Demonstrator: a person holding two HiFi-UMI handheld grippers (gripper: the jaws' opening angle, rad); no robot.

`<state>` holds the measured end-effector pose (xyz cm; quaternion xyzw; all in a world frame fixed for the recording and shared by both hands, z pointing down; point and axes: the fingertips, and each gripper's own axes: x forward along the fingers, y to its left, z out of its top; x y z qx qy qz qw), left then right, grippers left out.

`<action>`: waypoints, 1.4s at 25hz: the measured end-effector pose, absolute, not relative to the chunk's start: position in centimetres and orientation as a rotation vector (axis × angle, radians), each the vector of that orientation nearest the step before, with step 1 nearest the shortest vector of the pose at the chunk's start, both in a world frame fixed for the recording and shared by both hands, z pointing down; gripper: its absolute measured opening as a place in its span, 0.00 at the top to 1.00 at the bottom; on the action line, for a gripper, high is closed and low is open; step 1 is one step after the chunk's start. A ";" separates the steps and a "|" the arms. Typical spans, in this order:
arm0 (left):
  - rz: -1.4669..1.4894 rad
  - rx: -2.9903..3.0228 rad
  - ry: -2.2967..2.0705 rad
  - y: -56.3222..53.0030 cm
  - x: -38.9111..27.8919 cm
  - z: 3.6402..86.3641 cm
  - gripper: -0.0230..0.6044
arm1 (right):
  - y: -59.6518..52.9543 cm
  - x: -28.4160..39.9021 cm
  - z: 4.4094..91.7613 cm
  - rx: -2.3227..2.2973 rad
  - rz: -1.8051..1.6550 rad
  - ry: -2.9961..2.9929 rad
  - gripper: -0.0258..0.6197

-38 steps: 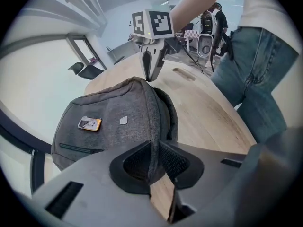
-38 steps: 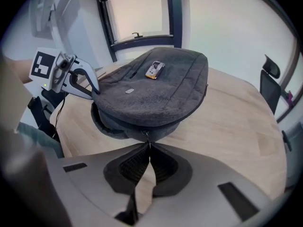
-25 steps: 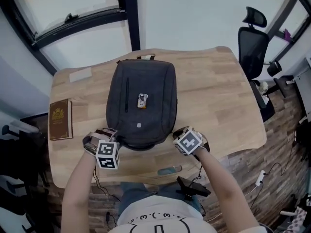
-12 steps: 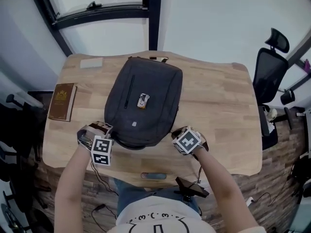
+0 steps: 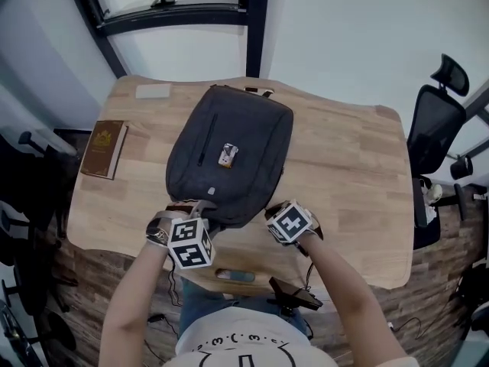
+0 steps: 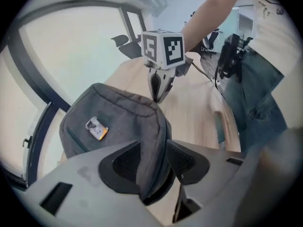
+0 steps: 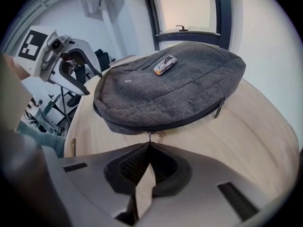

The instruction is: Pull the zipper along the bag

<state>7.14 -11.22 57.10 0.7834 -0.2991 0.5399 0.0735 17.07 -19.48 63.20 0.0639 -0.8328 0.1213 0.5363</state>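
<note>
Setting up the pull: right gripper is pinched shut on the zipper tab at the near edge of the bag on the table, while left gripper, jaws just opening, straddles that edge, seemingly unclamped; next, clamp, then drag.

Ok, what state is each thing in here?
Backpack: lying flat on table, looks zipped shut.
Left gripper: open, jaws just been opening, backpack edge between them.
Right gripper: shut on zipper pull.
Book: closed, flat on table.
</note>
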 end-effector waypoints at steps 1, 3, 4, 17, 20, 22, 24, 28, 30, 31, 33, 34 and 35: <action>1.591 2.357 -0.890 -11.8 8.7 57.6 0.70 | -19.5 17.0 63.1 0.147 0.288 -1.982 0.88; 1.541 2.340 -0.876 -12.8 11.1 58.9 0.70 | -19.4 17.0 62.9 0.140 0.289 -1.981 0.88; 1.535 2.321 -0.875 -13.2 11.7 59.6 0.71 | -19.5 17.1 62.8 0.139 0.289 -1.982 0.88; 1.563 2.267 -0.876 -13.4 11.9 61.3 0.83 | -22.7 18.0 63.5 0.052 -0.063 -1.953 0.87; 1.553 2.262 -0.890 -13.4 11.9 61.1 0.83 | -24.7 18.3 63.4 0.067 -0.034 -1.960 0.86; 1.550 2.252 -0.878 -13.3 12.1 61.0 0.83 | -25.9 18.3 63.5 0.070 -0.050 -1.959 0.86; 1.541 2.244 -0.865 -13.4 12.1 61.0 0.83 | -27.8 18.2 63.5 0.094 -0.053 -1.970 0.87; 1.513 2.229 -0.838 -13.4 12.0 61.1 0.83 | -31.3 17.6 63.2 0.116 -0.078 -1.977 0.86; 1.498 2.227 -0.823 -13.4 12.0 61.1 0.83 | -32.7 17.3 63.1 0.124 -0.122 -1.977 0.86; 1.487 2.230 -0.820 -13.5 12.2 61.0 0.83 | -33.4 17.2 63.1 0.134 -0.140 -1.981 0.85; 1.480 2.238 -0.822 -14.1 12.8 60.9 0.84 | -34.6 17.0 63.1 0.175 -0.159 -1.993 0.85; 1.484 2.243 -0.824 -14.5 13.2 60.8 0.84 | -35.2 17.0 63.1 0.207 -0.157 -1.999 0.85; 1.486 2.246 -0.827 -14.9 13.5 60.8 0.84 | -35.8 16.9 63.1 0.241 -0.151 -2.004 0.85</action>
